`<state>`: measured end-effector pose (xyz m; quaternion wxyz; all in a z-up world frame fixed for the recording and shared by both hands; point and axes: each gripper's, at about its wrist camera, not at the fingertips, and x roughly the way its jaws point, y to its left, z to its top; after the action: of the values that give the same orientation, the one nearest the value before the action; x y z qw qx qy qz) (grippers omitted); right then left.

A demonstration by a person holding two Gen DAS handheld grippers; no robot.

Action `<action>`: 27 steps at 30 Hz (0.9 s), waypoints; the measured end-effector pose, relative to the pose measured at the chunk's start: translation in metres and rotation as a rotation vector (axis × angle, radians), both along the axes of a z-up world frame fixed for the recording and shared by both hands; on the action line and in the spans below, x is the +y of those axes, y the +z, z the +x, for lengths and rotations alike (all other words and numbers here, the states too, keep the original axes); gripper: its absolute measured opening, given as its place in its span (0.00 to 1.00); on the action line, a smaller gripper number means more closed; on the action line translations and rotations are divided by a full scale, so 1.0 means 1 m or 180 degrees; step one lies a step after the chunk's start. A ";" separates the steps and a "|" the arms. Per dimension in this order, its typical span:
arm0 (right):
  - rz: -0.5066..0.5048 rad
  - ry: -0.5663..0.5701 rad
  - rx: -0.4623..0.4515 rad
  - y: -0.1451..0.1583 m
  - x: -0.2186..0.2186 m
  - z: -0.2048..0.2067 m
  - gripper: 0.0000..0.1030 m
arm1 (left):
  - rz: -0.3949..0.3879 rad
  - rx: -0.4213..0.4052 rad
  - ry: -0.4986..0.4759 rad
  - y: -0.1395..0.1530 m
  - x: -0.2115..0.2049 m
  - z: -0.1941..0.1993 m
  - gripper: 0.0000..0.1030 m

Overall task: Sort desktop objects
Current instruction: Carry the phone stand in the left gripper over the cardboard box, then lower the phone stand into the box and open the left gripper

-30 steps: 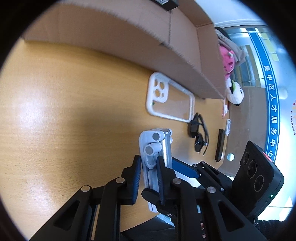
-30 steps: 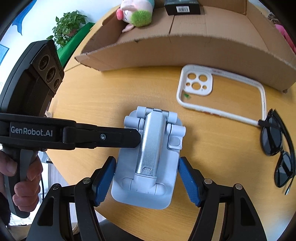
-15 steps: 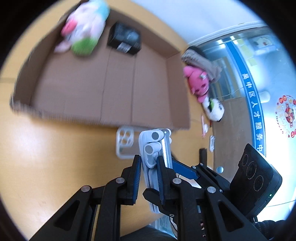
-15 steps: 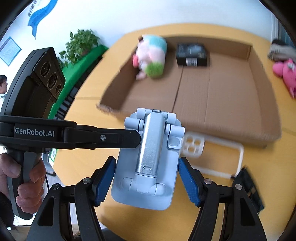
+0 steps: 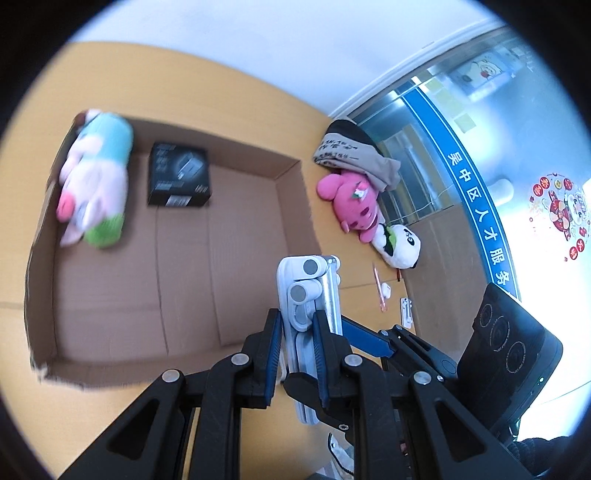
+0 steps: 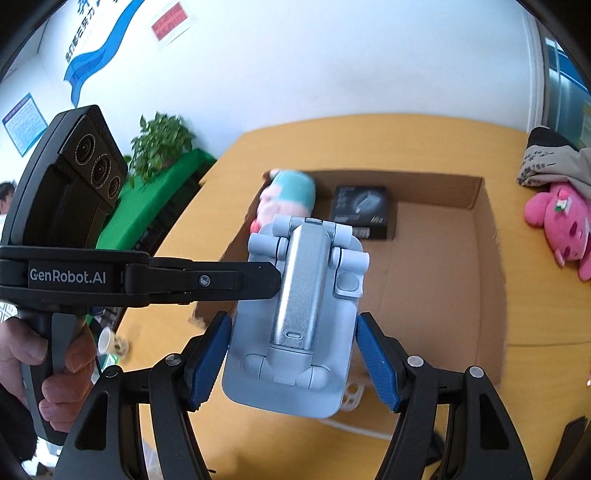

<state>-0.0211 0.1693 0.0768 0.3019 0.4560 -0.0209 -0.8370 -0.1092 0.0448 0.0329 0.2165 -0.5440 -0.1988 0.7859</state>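
Office: glass door [image 5: 439, 155] lettering, wall posters [image 6: 171, 22].
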 end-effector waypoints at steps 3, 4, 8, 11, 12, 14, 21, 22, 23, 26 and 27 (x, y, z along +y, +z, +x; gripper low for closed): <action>0.0008 -0.0041 0.0041 0.007 0.006 -0.019 0.72 | -0.0043 0.0038 -0.0082 0.005 0.011 -0.022 0.15; 0.0008 -0.0053 0.0052 0.009 0.009 -0.025 0.72 | -0.0050 0.0051 -0.0105 0.007 0.014 -0.029 0.15; 0.0038 -0.0092 0.0088 0.010 0.015 -0.057 0.72 | -0.0070 0.0079 -0.0153 0.006 0.027 -0.058 0.15; 0.0073 -0.0099 0.0077 0.008 0.020 -0.078 0.72 | -0.0082 0.0067 -0.0158 0.000 0.034 -0.080 0.15; 0.0090 -0.0101 0.0066 0.006 0.021 -0.086 0.72 | -0.0079 0.0055 -0.0157 -0.003 0.036 -0.088 0.15; 0.0117 -0.0109 0.0034 -0.001 0.023 -0.104 0.72 | -0.0074 0.0023 -0.0162 -0.012 0.040 -0.106 0.15; 0.0235 -0.0161 -0.0111 -0.036 0.027 -0.171 0.72 | -0.0109 -0.0126 -0.0202 -0.053 0.051 -0.173 0.15; 0.0251 -0.0172 -0.0140 -0.043 0.028 -0.183 0.72 | -0.0123 -0.0148 -0.0210 -0.061 0.052 -0.183 0.15; 0.0266 -0.0183 -0.0167 -0.051 0.028 -0.194 0.72 | -0.0135 -0.0167 -0.0217 -0.067 0.053 -0.192 0.15; 0.0312 -0.0221 -0.0262 -0.075 0.029 -0.226 0.71 | -0.0169 -0.0249 -0.0222 -0.092 0.054 -0.220 0.15; 0.0320 -0.0239 -0.0303 -0.083 0.029 -0.236 0.71 | -0.0185 -0.0287 -0.0225 -0.102 0.054 -0.230 0.14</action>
<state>-0.2573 0.1984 -0.0062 0.2457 0.5087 -0.0102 -0.8251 -0.3387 0.0992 -0.0692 0.2190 -0.5916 -0.1661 0.7579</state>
